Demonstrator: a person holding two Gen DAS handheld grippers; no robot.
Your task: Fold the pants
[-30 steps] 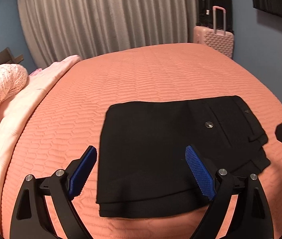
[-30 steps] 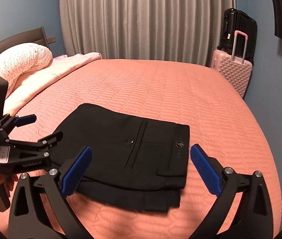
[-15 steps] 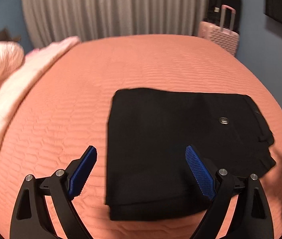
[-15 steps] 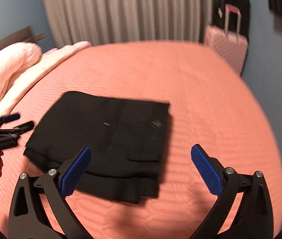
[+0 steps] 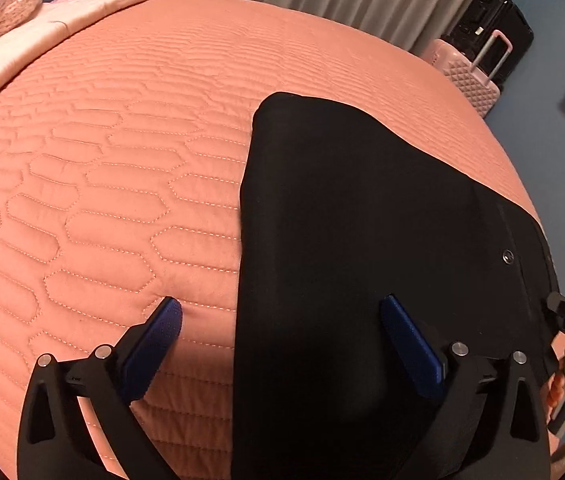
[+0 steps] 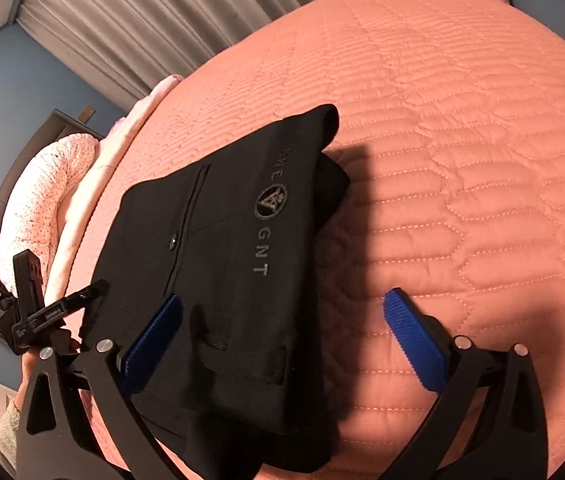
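Peach quilt (image 5: 102,200) w/ folded pants (image 5: 362,240)

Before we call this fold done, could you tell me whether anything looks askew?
The pants are not squared: lower layers stick out past the top layer at the waistband end. Otherwise nothing stands out on the bedspread.

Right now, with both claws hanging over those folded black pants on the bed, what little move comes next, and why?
Probably lower both onto the pants ends and close. The left gripper and right gripper each stand open astride one edge of the pants, one pad over cloth, one over the bedspread, gripping nothing. The left jaws have just been opening wider.
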